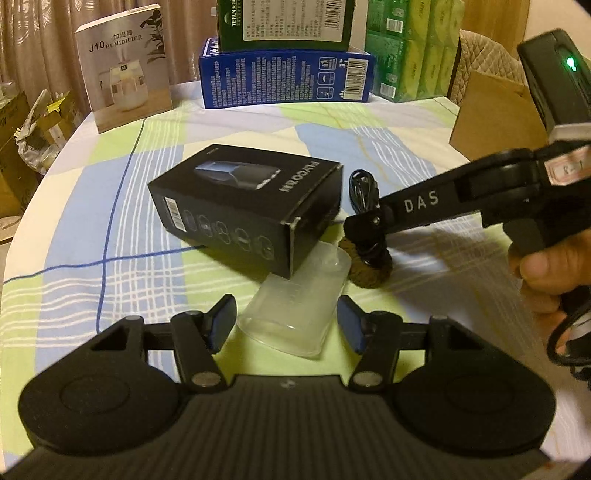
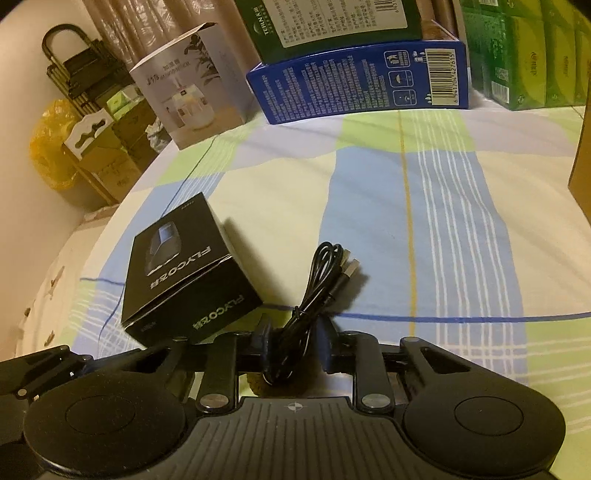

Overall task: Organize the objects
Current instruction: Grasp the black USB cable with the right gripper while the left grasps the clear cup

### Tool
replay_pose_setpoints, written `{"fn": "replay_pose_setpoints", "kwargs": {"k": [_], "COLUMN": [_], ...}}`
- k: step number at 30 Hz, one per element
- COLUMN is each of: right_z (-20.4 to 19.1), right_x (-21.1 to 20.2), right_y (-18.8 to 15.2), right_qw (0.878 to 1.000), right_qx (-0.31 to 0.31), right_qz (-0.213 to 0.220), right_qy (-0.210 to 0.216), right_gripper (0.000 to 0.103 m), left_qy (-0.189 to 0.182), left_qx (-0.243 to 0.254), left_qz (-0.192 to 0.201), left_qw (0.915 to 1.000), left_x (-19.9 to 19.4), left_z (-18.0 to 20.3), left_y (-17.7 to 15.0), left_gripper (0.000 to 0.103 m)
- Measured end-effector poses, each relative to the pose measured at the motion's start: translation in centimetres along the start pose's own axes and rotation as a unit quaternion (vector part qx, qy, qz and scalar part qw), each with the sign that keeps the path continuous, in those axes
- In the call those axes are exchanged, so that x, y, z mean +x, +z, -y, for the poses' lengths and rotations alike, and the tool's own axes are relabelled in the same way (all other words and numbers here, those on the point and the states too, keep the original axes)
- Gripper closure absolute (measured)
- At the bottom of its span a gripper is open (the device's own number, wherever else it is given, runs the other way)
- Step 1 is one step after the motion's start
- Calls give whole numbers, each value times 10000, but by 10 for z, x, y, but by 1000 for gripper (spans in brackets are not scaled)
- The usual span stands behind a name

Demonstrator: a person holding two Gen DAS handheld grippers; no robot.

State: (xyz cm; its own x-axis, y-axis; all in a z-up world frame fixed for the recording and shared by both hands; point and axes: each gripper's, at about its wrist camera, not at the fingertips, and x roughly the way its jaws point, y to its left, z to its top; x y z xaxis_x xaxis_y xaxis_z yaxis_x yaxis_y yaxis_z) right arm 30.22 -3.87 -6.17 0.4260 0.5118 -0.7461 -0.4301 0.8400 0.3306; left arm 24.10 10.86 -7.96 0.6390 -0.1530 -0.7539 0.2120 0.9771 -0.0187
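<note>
Right gripper (image 2: 293, 341) clamped on black cable (image 2: 317, 284), long axis running away from jaws. Left gripper (image 1: 286, 321) held apart astride clear plastic tray (image 1: 295, 306), pads not seen pressing.

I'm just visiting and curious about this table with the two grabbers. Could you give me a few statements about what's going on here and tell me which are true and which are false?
1. The right gripper is shut on a black cable. True.
2. The black box stands upright on its end. False: it lies flat on the tablecloth.
3. The left gripper is squeezing the clear plastic case. False: the case lies between its open jaws, unpressed.
4. A green box sits on top of a blue box. True.
5. The humidifier box lies on its side. False: it stands upright.
</note>
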Motion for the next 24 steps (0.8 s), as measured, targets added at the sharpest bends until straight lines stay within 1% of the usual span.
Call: {"fn": "replay_pose_setpoints", "kwargs": {"k": [2,5,10,13,15,16,17,19,22,24], "right_z": [1,10,28,41,50,51,52,51,55,58], "right_x": [-8,-27,-72,-97,-109,-112,-115,-118,-116,-112], "right_y": [-3,-12,-38,-58,-69,-71,-73,-74,-76,-76], "right_qw": [9999,9994,9986,9984,9986,9987,9987,9977,9981,9974], "right_qx": [-82,-107,-64,50,147,172,137,-39,8,-65], "right_qz": [-52,-187,-368,-441,-433,-404,-370,-349,-364,-386], "right_qy": [-88,-256,-375,-345,-261,-253,-318,-572,-501,-603], "right_gripper": [88,88,89,89,88,88,88,88,85,84], "left_qy": [32,23,16,-65,-38,-11,2,-26,-75,-58], "left_qx": [-62,-143,-202,-192,-86,-20,-2,-91,-118,-43], "left_qz": [-22,-74,-162,-223,-227,-192,-150,-100,-84,-88], "left_qw": [10000,9999,9997,9995,9997,9998,9999,9999,9999,9999], "left_x": [-3,-10,-26,-32,-35,-36,-36,-36,-35,-33], "left_z": [5,16,39,56,65,69,70,70,69,69], "left_y": [-3,-8,-16,-25,-30,-29,-29,-29,-27,-27], "left_gripper": [48,48,48,48,46,41,39,34,33,32]}}
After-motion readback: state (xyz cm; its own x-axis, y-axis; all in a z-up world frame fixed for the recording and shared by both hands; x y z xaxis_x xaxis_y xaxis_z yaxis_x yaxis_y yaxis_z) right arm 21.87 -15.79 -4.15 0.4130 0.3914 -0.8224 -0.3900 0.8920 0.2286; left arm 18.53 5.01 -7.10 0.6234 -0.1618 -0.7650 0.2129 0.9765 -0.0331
